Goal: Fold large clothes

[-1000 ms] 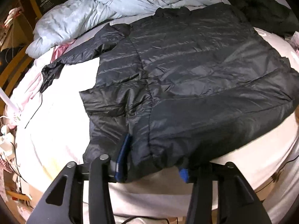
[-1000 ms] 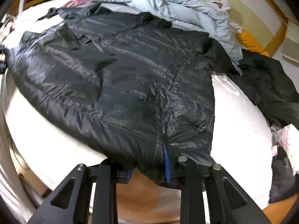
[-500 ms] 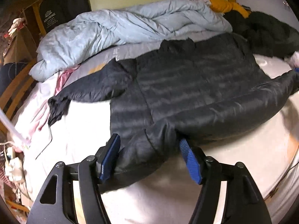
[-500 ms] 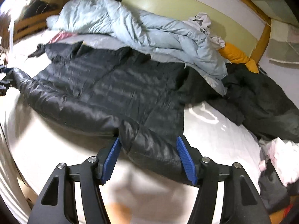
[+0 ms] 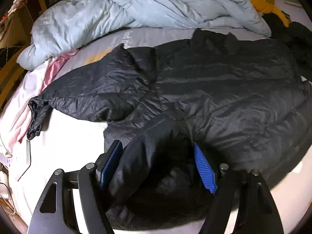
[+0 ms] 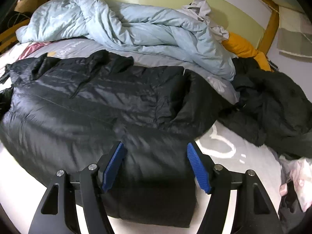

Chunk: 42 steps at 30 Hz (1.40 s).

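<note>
Black puffer jacket (image 5: pixel 214 89) spread on bed (image 5: pixel 64 136).
Left gripper (image 5: pixel 156 165) and right gripper (image 6: pixel 156 165): both released, jaws straddling hem.

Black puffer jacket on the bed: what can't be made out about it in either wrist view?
- Left wrist view: the near hem of the black puffer jacket sits in deep shadow between the open left gripper.
- Right wrist view: the jacket's left side is motion-blurred; its near edge lies partly under the open right gripper.
- Right sleeve end: lost against the dark garment pile.
- Zipper state: not visible.
</note>
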Tool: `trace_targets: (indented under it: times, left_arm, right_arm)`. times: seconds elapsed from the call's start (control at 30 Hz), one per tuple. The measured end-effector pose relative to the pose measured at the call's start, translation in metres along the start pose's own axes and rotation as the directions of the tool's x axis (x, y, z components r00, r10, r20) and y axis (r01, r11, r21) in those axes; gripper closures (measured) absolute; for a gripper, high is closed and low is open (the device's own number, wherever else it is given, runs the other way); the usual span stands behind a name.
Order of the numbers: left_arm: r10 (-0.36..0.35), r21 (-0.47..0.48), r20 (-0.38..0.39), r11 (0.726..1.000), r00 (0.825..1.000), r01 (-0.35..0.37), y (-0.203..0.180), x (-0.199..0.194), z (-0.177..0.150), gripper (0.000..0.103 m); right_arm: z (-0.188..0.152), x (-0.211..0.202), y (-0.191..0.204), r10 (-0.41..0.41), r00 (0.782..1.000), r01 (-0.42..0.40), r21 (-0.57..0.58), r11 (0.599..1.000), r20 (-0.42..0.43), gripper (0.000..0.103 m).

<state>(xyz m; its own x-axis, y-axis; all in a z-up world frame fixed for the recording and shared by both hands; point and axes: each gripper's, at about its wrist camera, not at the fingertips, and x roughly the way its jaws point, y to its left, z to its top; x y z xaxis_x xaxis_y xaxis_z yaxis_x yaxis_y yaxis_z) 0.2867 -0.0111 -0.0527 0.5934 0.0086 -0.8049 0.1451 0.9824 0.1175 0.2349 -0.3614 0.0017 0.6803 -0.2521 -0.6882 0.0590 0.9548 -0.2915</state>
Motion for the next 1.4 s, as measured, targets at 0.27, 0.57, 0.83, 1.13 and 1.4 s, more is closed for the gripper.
trace_targets:
  times: [0.27,0.57,0.83,1.13,1.4]
  left_arm:
    - [-0.012,0.134,0.211,0.991,0.977,-0.016,-0.013,-0.008,0.000,0.025]
    - [-0.054,0.116,0.282,0.993,0.958,0.022,-0.010,-0.035,0.008,0.019]
    - [-0.034,-0.050,0.262,0.998,0.964,0.048,0.031,-0.078,-0.010,0.000]
    - [-0.190,-0.244,0.031,0.951,0.981,0.191,0.076,-0.008,-0.019,0.000]
    - [-0.293,-0.257,0.059,0.919,0.954,0.299,0.074,0.009,-0.016,0.069]
  right_arm:
    - [-0.021,0.024,-0.007,0.055,0.995,-0.054,0.019,0.998,-0.079,0.033]
    - [-0.052,0.032,-0.036,0.154,0.955,-0.093,0.240,0.966,-0.252,0.066]
    - [-0.033,-0.005,-0.081,0.024,0.998,-0.042,0.353,0.935,0.056,0.015]
    - [-0.047,0.056,-0.073,0.253,0.962,-0.191,0.411,0.891,-0.102,0.016]
    - [-0.050,0.042,-0.063,0.251,0.965,-0.199,0.411,0.890,-0.077,0.098]
